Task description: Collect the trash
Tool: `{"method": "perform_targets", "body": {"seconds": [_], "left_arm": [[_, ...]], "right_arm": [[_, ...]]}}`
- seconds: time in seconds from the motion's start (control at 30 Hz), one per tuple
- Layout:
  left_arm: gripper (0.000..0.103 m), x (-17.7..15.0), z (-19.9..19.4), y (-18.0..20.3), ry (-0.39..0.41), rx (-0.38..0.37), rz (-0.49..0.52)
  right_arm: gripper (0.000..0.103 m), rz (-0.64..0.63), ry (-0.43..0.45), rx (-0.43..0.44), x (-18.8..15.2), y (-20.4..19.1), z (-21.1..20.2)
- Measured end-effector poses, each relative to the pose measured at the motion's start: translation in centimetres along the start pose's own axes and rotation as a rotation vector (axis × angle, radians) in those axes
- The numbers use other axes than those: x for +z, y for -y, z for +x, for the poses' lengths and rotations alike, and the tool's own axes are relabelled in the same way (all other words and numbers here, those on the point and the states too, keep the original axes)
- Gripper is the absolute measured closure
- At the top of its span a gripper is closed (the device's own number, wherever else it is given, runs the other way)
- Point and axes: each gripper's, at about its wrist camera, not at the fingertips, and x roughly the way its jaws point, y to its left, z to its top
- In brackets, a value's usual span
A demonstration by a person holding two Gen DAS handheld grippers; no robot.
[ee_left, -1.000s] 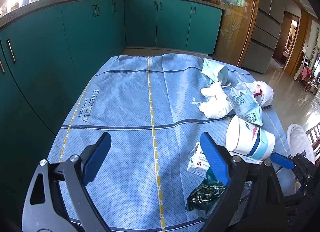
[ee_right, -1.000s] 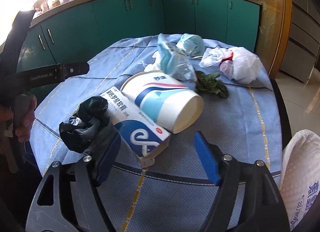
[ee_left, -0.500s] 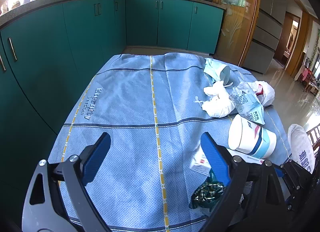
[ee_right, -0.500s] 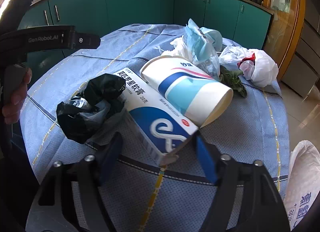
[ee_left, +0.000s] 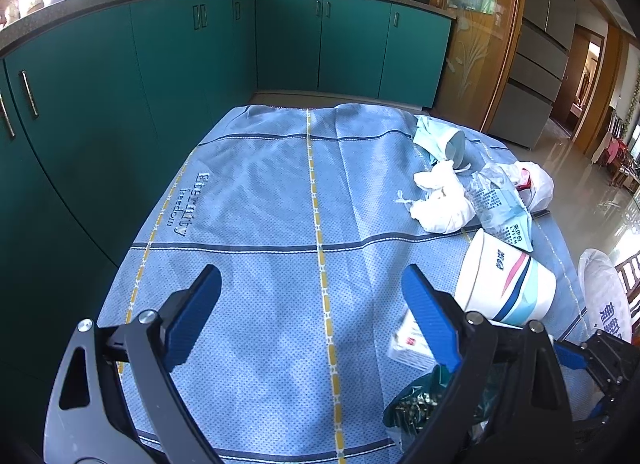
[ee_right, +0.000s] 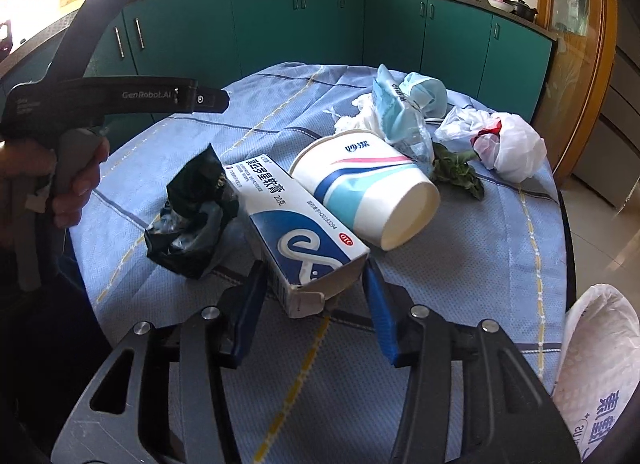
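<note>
"GenRobot.AI" on left gripper [ee_right: 120,97]

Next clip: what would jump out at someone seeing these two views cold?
The right gripper sits open around the near end of a blue-and-white medicine box, fingers either side of it. Beside the box lies a tipped paper cup, mouth toward the camera, with a crumpled black bag on the box's other side. The left gripper is open above bare blue tablecloth.
</note>
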Motion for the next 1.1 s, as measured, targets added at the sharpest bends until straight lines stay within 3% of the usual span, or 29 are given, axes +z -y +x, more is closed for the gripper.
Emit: {"method": "perform_targets", "body": {"seconds": [0.3, 0.4, 0.57, 0.8, 0.83, 0.97, 1.0, 1.07, 1.1], "left_arm": [[0.012, 0.0, -0.4, -0.7, 0.007, -0.004, -0.011], [0.012, -0.2, -0.6, -1.2, 0.004, -0.01, -0.018], [0.012, -0.4, -0.6, -1.1, -0.001, -0.025, -0.007], [0.012, -1.1, -1.2, 1.2, 0.012, -0.097, 0.11], [0.012, -1.2, -1.4, 1.6, 0.025, -0.09, 0.131], [0.012, -1.9, -2.1, 3.4, 0.085, -0.009, 0.228], [0.012, -2.0, -2.2, 3.9, 0.096, 0.007, 0.251], [0.012, -2.3, -2.4, 4.5, 0.107, 0.02, 0.284], [0.012, -2.4, -2.4, 4.7, 0.111, 0.021, 0.296]], "right_arm": [[0.054, -0.073, -0.098, -0.007, -3.0, 1.4, -1.2], [0.042, -0.055, -0.081, 0.002, -3.1, 1.6, -1.6], [0.04, -0.062, -0.079, 0.002, -2.5, 0.7, -0.5], [0.043, -0.051, -0.071, 0.031, -1.7, 0.1, 0.6], [0.049, -0.062, -0.072, 0.043, -1.7, 0.0, 0.6], [0.051, -0.089, -0.071, 0.081, -1.8, -0.5, 0.1], [0.05, -0.094, -0.069, 0.079, -1.8, -0.6, 0.0], [0.029, -0.097, -0.06, 0.048, -1.7, -0.7, 0.0], [0.028, -0.101, -0.046, 0.027, -1.6, -0.8, 0.1]]}}
